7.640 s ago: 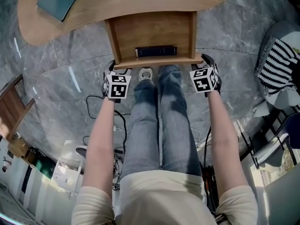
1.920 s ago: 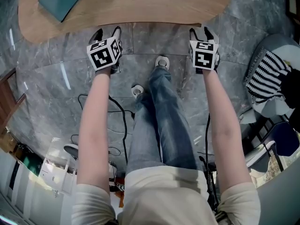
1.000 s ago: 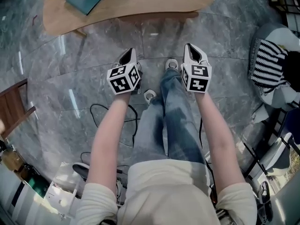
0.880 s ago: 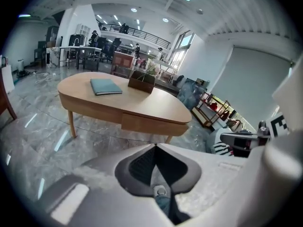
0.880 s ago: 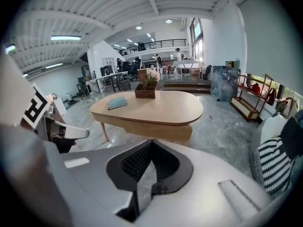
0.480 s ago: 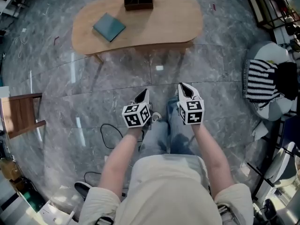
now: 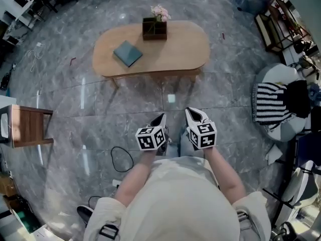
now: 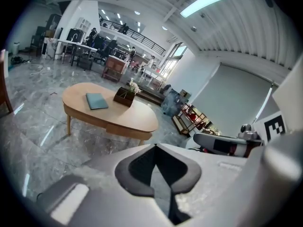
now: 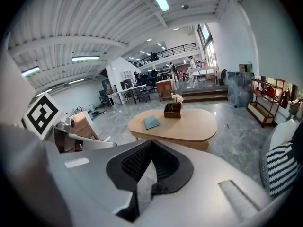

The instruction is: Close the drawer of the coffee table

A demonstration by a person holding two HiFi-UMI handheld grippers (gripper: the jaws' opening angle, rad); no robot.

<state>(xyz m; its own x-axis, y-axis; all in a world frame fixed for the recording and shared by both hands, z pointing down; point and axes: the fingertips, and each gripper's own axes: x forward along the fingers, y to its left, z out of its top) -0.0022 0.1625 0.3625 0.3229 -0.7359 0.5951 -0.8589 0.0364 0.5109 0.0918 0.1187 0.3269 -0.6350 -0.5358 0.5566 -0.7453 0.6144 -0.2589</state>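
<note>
Two grippers low in the frame's centre: left gripper [image 7: 160,117] and right gripper [image 7: 190,112], side by side, each with jaws pressed together on nothing. Point toward the table [image 7: 175,49] in the upper middle, well apart from it. Drawer [image 8: 119,129] flush in its front; book [image 7: 127,53] and flower box [image 7: 154,28] on top.

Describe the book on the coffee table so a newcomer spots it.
Find the oval wooden coffee table. On its top, left of the dark box of flowers, lies a book. It is the only flat, teal thing there.
</note>
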